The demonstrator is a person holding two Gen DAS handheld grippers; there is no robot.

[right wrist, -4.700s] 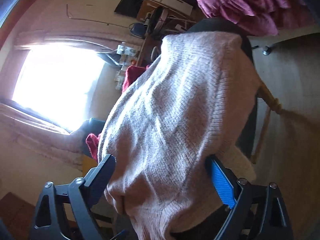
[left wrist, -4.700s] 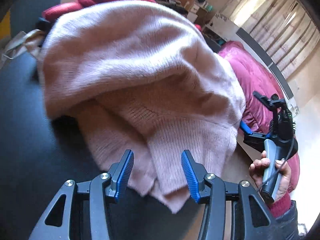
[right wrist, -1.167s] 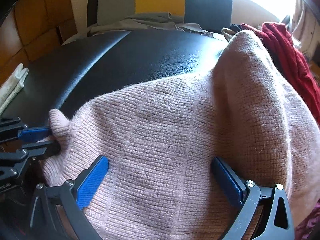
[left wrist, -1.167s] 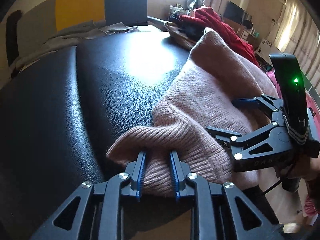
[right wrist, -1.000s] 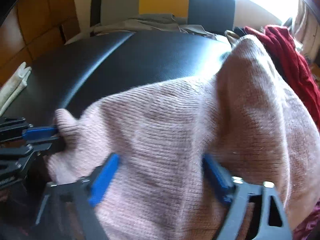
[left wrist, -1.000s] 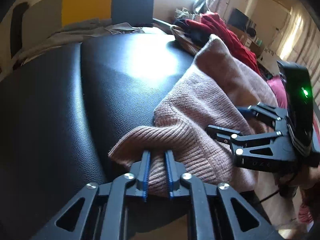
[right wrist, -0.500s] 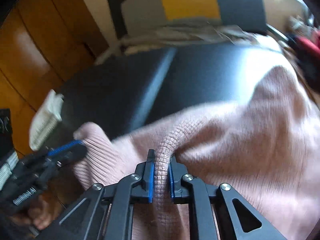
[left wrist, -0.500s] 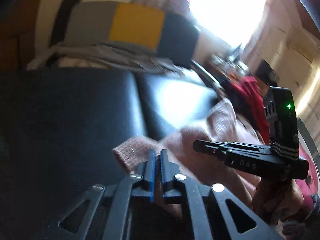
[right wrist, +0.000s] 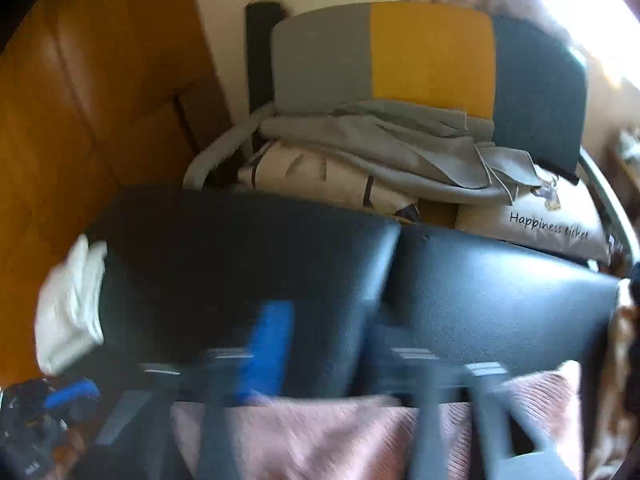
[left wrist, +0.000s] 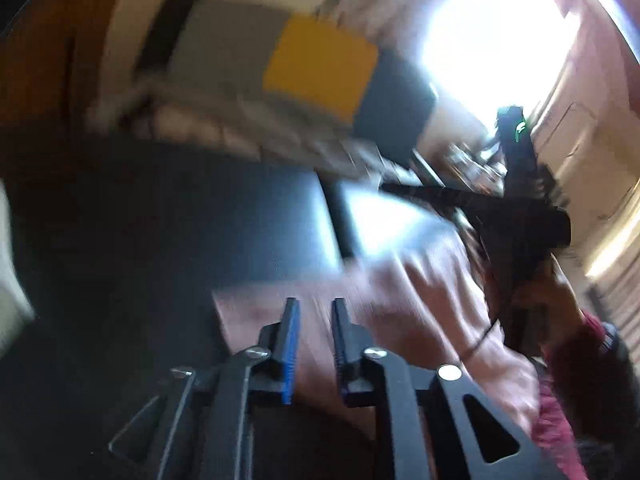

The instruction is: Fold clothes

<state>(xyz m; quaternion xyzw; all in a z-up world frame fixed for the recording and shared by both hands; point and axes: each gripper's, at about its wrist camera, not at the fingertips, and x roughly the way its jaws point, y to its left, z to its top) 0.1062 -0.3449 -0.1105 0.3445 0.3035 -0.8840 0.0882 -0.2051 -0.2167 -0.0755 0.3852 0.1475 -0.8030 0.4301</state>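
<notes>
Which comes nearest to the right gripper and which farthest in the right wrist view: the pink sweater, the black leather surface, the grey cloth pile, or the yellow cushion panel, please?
From the right gripper, whose jaws are opening:
1. Pink sweater, just below the fingers at the near edge.
2. Black leather surface, stretching ahead.
3. Grey cloth pile, past its far edge.
4. Yellow cushion panel, upright behind the pile.

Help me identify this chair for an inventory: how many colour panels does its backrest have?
3: a grey panel on the left, a yellow panel in the middle, a dark blue panel on the right. Piled grey cloth hides their lower edges.
</notes>
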